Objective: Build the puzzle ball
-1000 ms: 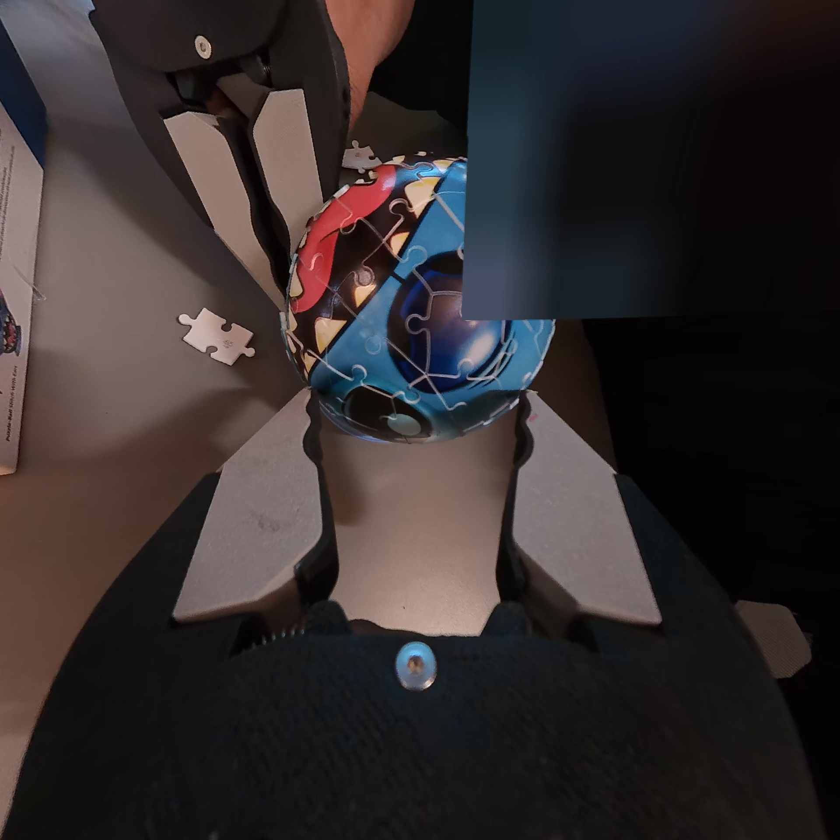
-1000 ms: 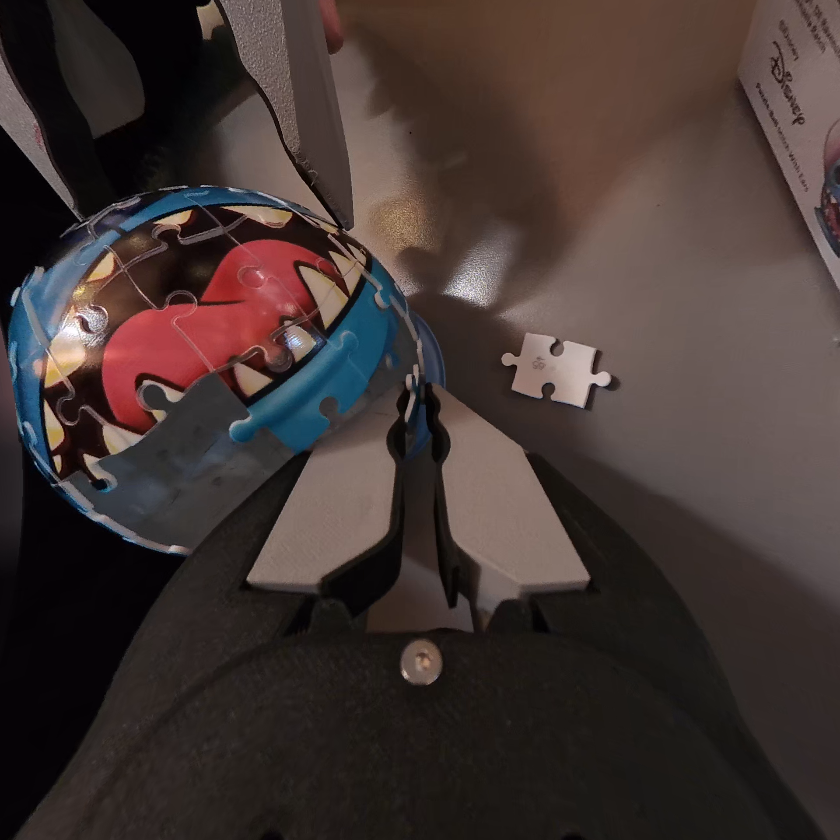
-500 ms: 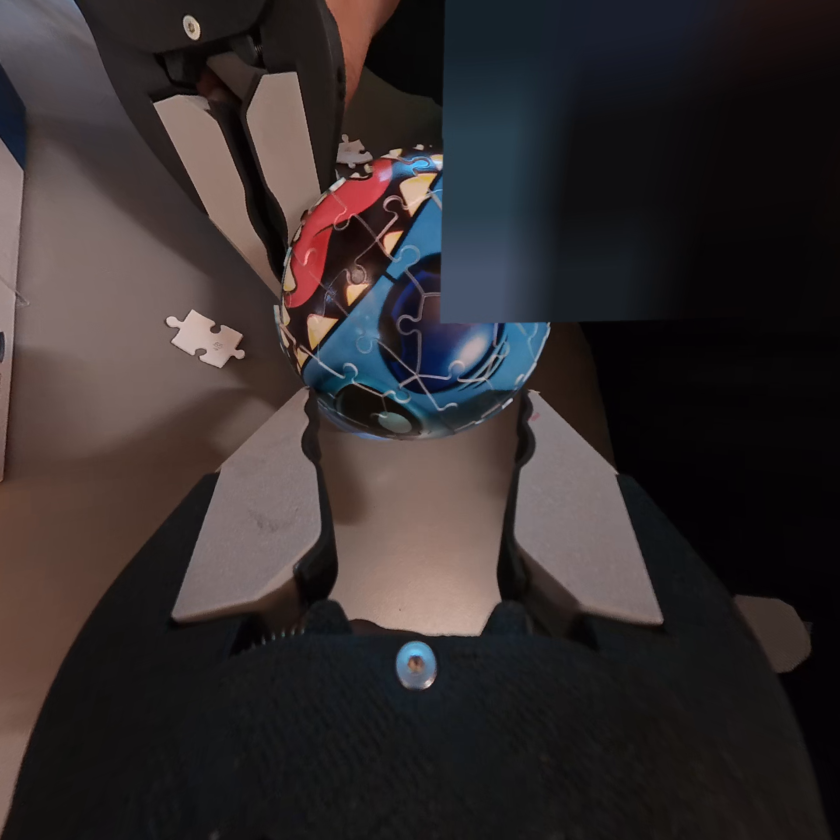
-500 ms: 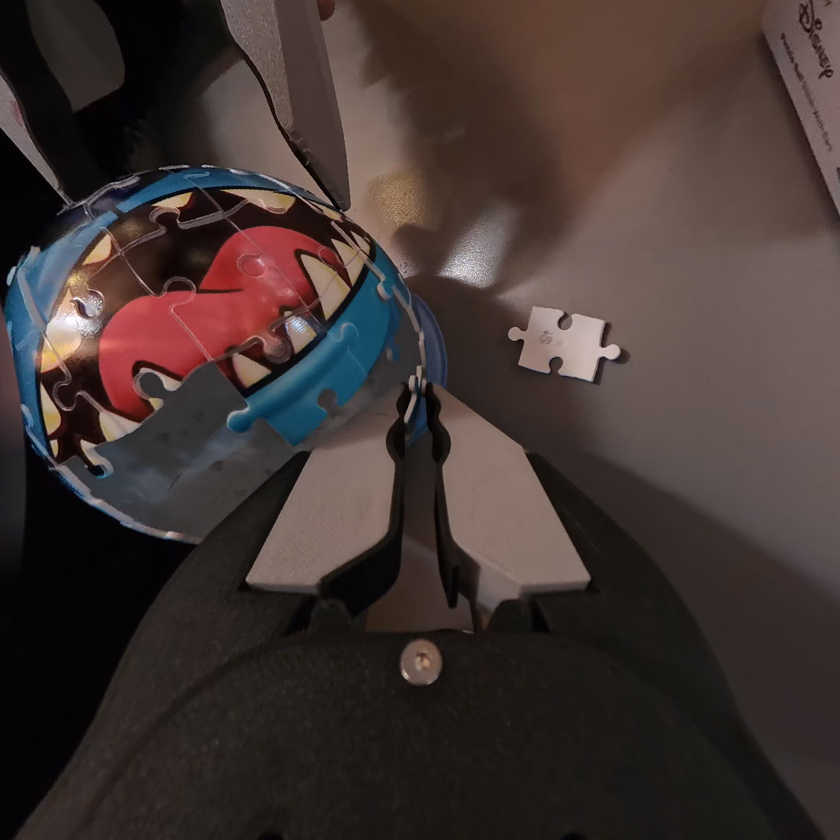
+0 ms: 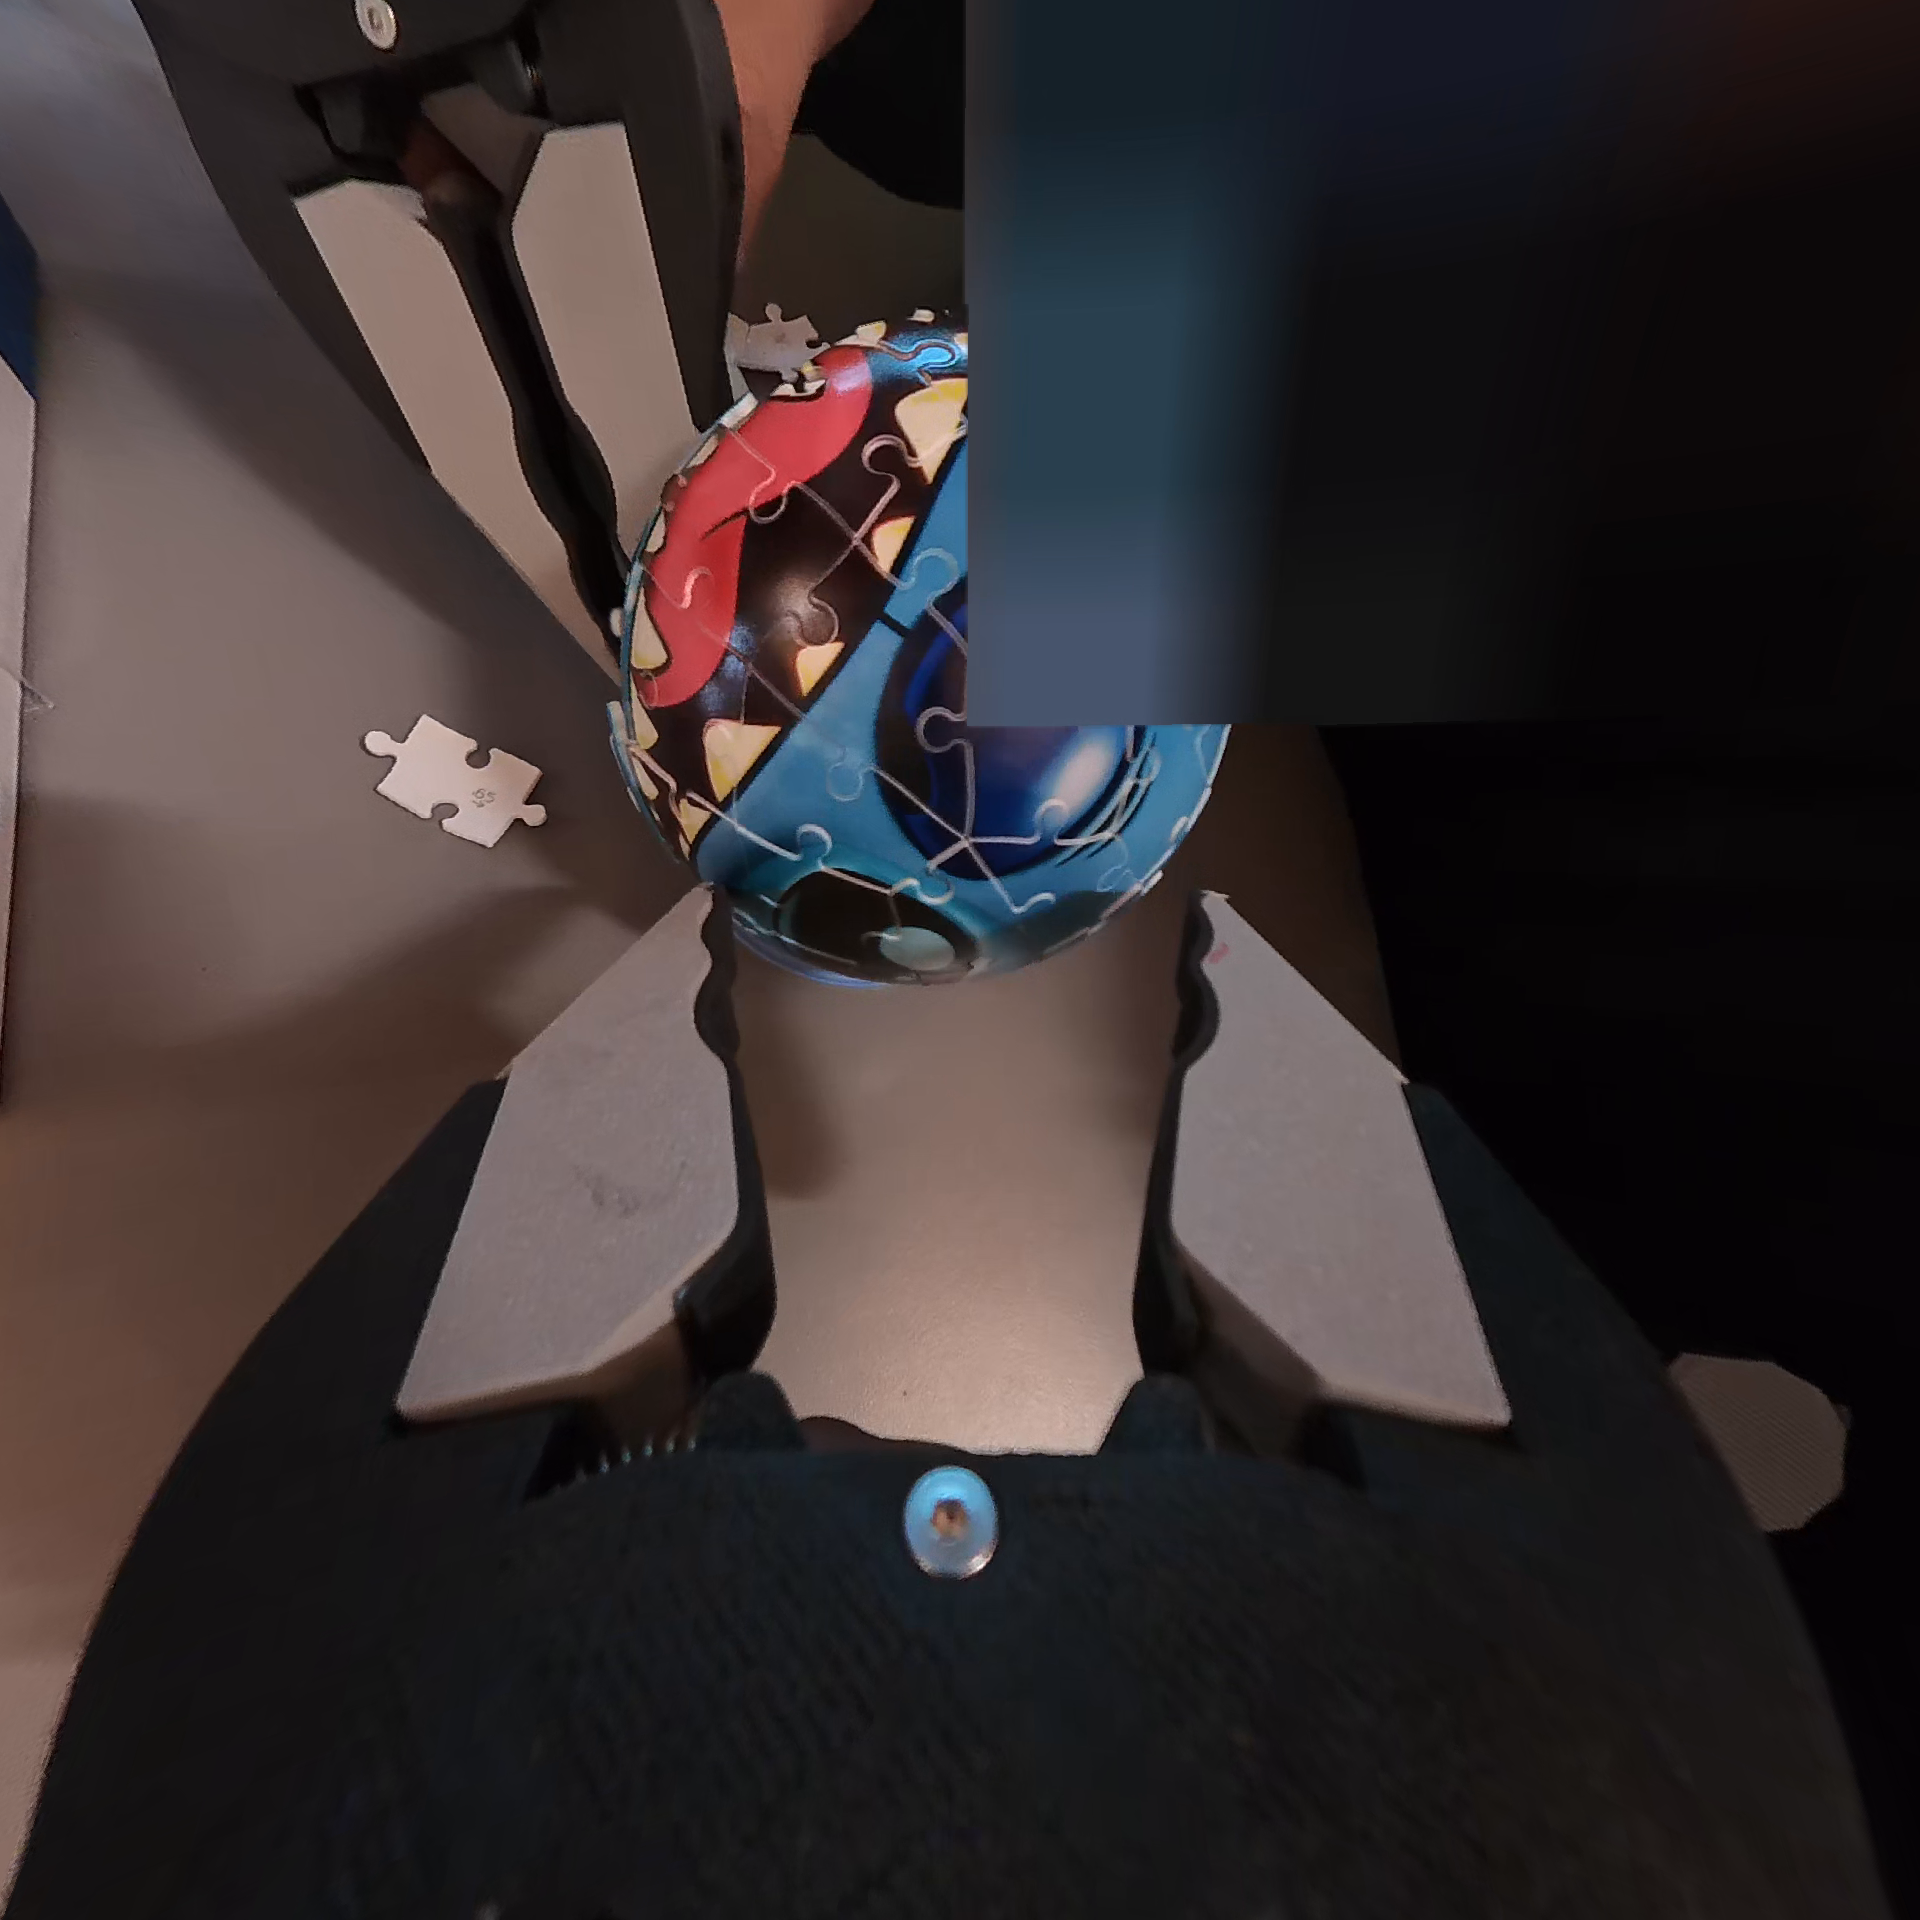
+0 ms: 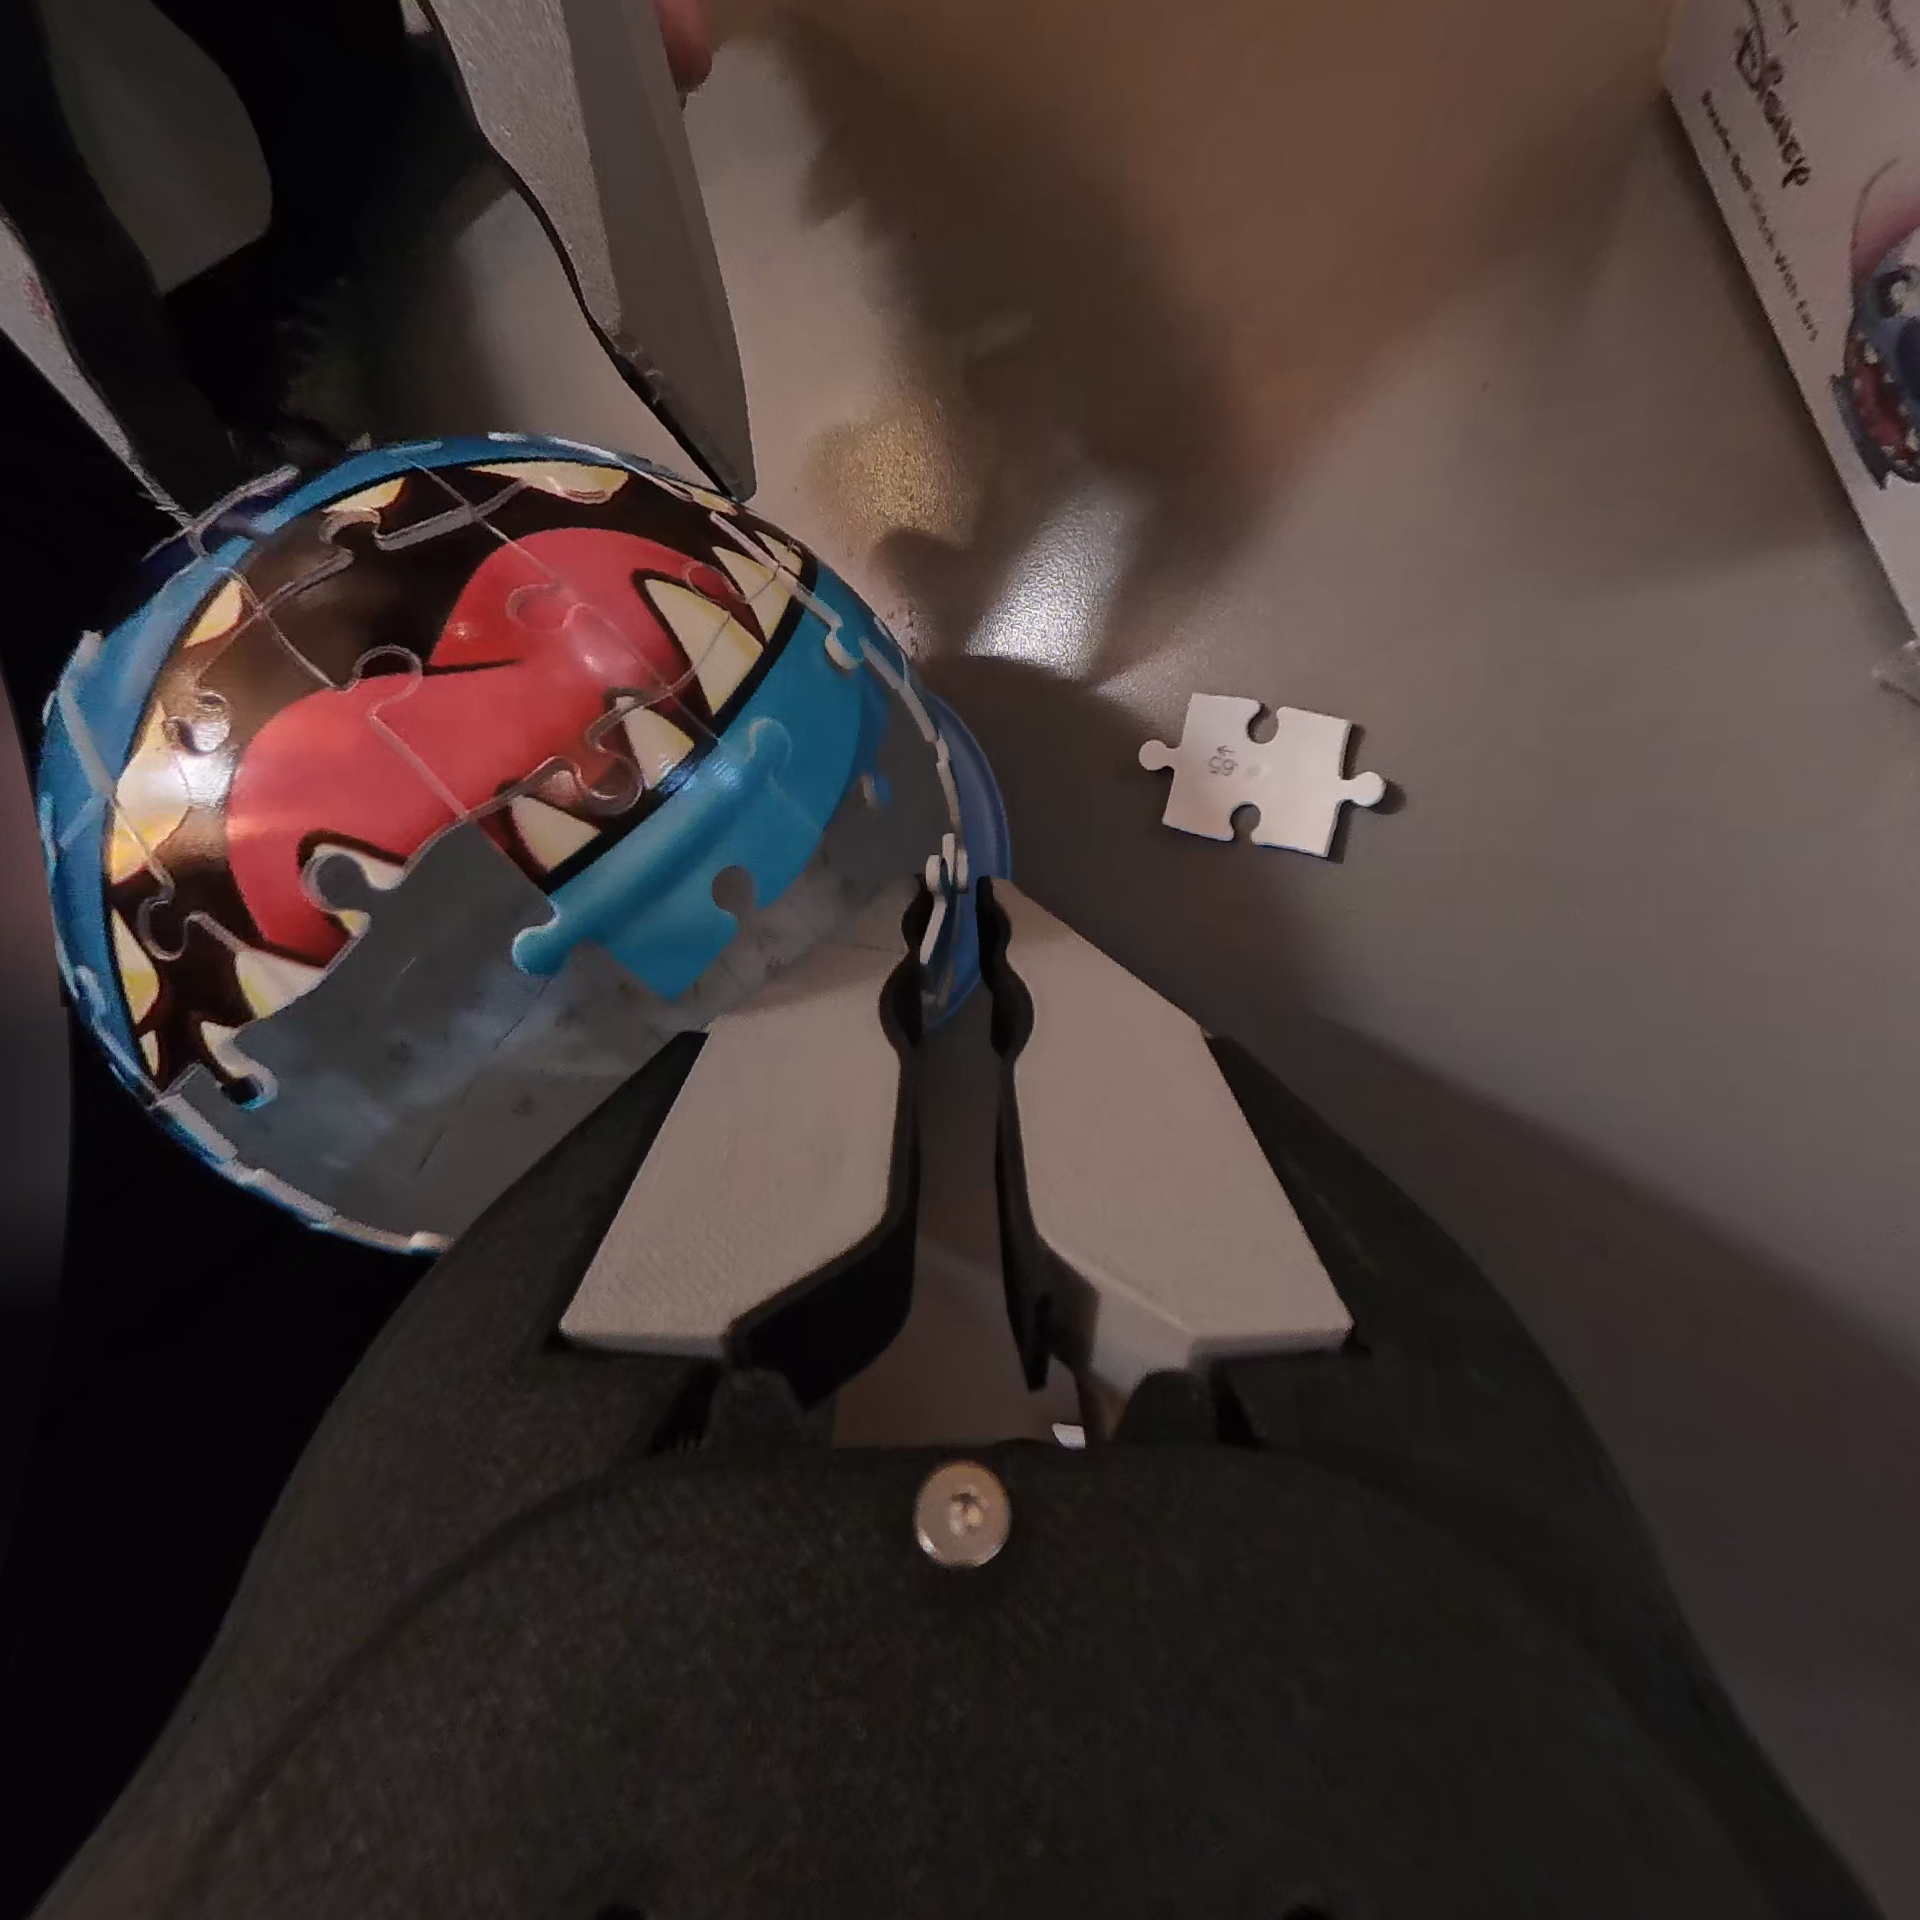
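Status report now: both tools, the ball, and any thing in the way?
Left tool holds puzzle ball by its sides. Right tool shut on blue piece at ball's edge. Ball has gaps. Spare piece lies apart on table.

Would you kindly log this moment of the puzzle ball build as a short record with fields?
Puzzle ball: partly built, grey gap in its shell facing the right wrist camera
Left gripper: jaws wide apart, one on each side of the ball, holding it
Right gripper: shut on a blue puzzle piece at the gap's edge
Loose piece: white side up on the table, apart from the ball
Second loose piece: on the table behind the ball
Box: at the table's edge
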Motion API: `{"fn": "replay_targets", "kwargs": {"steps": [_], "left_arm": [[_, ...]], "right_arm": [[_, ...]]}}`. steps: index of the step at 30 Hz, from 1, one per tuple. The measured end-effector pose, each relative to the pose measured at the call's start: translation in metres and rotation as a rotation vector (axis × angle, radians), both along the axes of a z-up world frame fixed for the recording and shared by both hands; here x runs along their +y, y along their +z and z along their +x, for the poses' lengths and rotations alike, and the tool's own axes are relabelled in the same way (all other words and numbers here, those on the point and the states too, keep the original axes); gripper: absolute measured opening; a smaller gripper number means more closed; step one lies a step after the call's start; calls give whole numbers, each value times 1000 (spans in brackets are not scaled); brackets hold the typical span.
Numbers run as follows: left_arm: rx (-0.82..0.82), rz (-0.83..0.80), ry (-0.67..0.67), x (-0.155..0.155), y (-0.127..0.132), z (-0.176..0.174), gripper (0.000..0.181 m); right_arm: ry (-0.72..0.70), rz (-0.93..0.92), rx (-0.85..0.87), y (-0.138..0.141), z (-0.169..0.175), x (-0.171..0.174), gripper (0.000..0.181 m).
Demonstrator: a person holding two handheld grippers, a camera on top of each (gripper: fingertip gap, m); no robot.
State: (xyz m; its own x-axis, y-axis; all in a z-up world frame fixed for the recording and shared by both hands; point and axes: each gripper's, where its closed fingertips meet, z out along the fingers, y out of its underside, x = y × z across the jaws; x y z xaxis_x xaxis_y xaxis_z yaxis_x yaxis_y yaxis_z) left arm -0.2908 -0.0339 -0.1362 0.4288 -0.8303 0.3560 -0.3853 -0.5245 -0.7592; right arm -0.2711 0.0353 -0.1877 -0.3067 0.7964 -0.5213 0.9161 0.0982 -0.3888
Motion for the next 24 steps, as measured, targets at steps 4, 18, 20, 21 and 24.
{"fn": "replay_targets", "kwargs": {"steps": [4, 18, 20, 21, 24], "left_arm": [[-1, 0, 1, 0, 0, 0, 83], [-2, -1, 2, 1, 0, 1, 84], [-1, -1, -1, 0, 0, 1, 84], [-1, -2, -3, 0, 0, 1, 83], [2, 0, -5, -1, 0, 1, 83]], "right_arm": [[1, 12, 13, 2, -1, 3, 7], [11, -17, -13, -4, -2, 1, 12], [3, -23, -9, -4, -3, 2, 11], [1, -24, -5, -3, -4, 3, 10], [7, -32, 0, -2, -4, 1, 6]]}}
